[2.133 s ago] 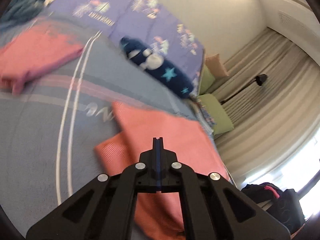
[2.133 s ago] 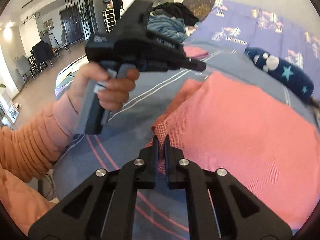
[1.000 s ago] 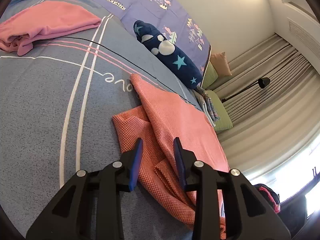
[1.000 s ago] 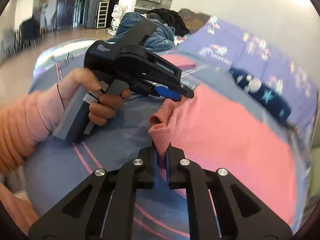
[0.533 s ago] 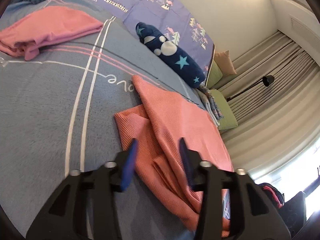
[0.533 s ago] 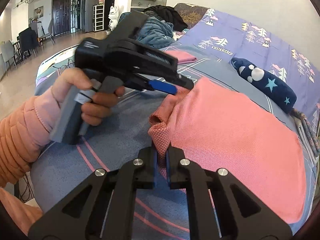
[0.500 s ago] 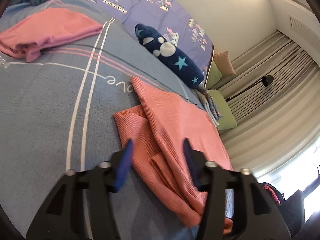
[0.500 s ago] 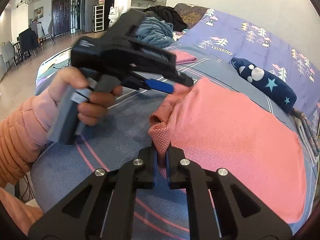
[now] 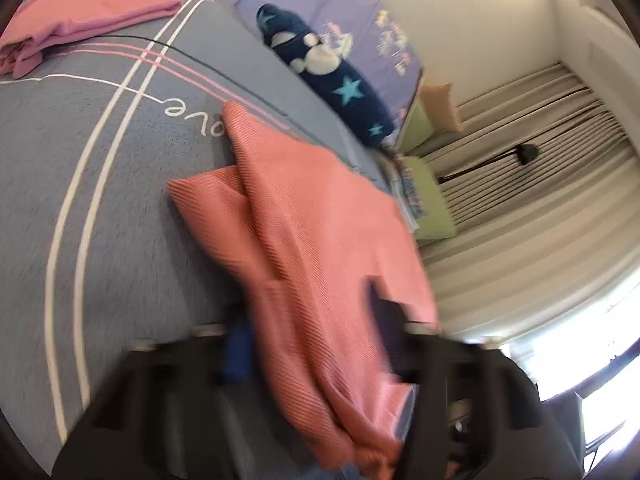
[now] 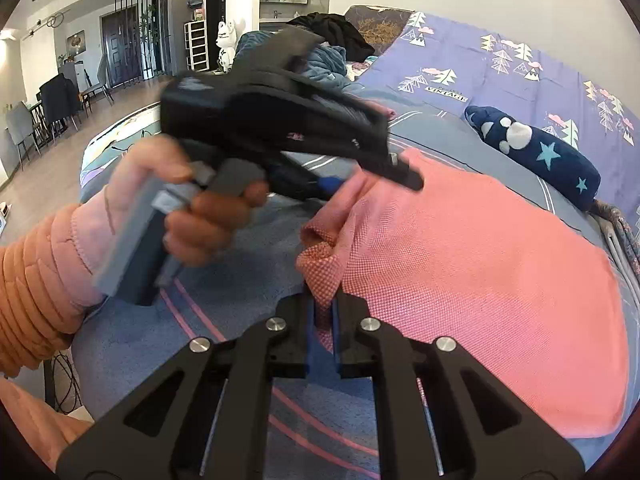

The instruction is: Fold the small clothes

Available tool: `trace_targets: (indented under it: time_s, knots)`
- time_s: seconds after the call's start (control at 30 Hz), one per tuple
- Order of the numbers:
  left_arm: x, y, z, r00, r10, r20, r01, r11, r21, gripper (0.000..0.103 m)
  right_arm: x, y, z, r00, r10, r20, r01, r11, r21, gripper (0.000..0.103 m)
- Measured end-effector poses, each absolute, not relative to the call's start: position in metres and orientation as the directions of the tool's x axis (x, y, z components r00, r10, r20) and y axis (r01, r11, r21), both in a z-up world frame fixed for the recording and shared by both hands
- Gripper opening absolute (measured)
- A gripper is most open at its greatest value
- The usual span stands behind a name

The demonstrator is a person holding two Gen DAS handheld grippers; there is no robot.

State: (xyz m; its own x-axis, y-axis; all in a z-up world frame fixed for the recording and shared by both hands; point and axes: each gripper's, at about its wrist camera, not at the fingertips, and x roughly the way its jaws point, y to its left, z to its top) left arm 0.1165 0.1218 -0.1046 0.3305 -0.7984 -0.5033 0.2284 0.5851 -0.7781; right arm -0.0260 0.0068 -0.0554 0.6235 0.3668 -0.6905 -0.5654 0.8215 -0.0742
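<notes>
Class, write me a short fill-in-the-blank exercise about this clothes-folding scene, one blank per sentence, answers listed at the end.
1. The right gripper is shut on a corner of the ____ cloth.
2. The dark blue pillow has white dots and pale blue ____.
3. The cloth lies on a ____ blanket with white and pink lines.

Answers: pink; stars; grey

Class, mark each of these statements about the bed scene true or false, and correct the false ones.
1. The right gripper is clamped on a corner of the salmon-pink cloth. True.
2. The navy star cushion lies on top of the salmon-pink cloth. False: it lies beyond the cloth, against the purple tree-print bedding.
3. A second pink garment lies apart, farther up the grey bedspread. True.
4. The left gripper is held by a bare arm. False: the hand comes from an orange sleeve.
</notes>
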Motion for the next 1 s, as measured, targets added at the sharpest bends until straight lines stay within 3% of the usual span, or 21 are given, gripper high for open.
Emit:
trace_targets:
  time_s: [0.03, 0.37, 0.4, 0.47, 0.57, 0.63, 0.7, 0.77, 0.8, 1.0]
  knots:
    - [0.121, 0.119, -0.108, 0.325, -0.793, -0.515, 0.221, 0.593, -0.774, 0.013, -0.027, 0.008, -0.056, 0.628, 0.362, -0.689, -0.567, 0.819, -0.087, 0.007]
    - [0.124, 0.13, -0.111, 0.349, -0.803, -0.484, 0.179, 0.564, -0.807, 0.012, -0.033, 0.013, -0.057, 0.652, 0.335, -0.68, -0.568, 0.81, -0.145, 0.007]
    - [0.124, 0.133, -0.111, 0.359, -0.797, -0.485, 0.163, 0.566, -0.808, 0.014, -0.034, 0.012, -0.057, 0.651, 0.338, -0.679, -0.567, 0.812, -0.14, 0.007]
    - [0.122, 0.14, -0.111, 0.41, -0.766, -0.495, 0.12, 0.583, -0.804, 0.044, -0.034, 0.009, -0.058, 0.651, 0.341, -0.678, -0.565, 0.815, -0.132, 0.007]
    - [0.121, 0.137, -0.105, 0.408, -0.778, -0.477, 0.138, 0.569, -0.81, 0.058, -0.035, 0.008, -0.061, 0.646, 0.346, -0.68, -0.568, 0.813, -0.126, 0.007]
    - [0.123, 0.128, -0.103, 0.396, -0.764, -0.509, 0.141, 0.598, -0.789, 0.058, -0.035, 0.008, -0.061, 0.651, 0.348, -0.675, -0.568, 0.812, -0.129, 0.007]
    - [0.127, 0.119, -0.102, 0.396, -0.739, -0.546, 0.149, 0.638, -0.756, 0.054, -0.035, 0.006, -0.059, 0.658, 0.355, -0.664, -0.564, 0.816, -0.122, 0.007]
    - [0.131, 0.115, -0.102, 0.405, -0.7, -0.588, 0.151, 0.686, -0.712, 0.018, -0.034, 0.003, -0.056, 0.661, 0.365, -0.656, -0.562, 0.82, -0.109, 0.007]
    - [0.133, 0.116, -0.105, 0.408, -0.685, -0.604, 0.142, 0.701, -0.699, 0.013, -0.034, 0.001, -0.055, 0.658, 0.377, -0.651, -0.564, 0.821, -0.094, 0.007]
    - [0.129, 0.12, -0.085, 0.453, -0.687, -0.569, 0.144, 0.686, -0.713, 0.011, -0.035, -0.014, -0.045, 0.667, 0.424, -0.613, -0.551, 0.835, -0.021, 0.006]
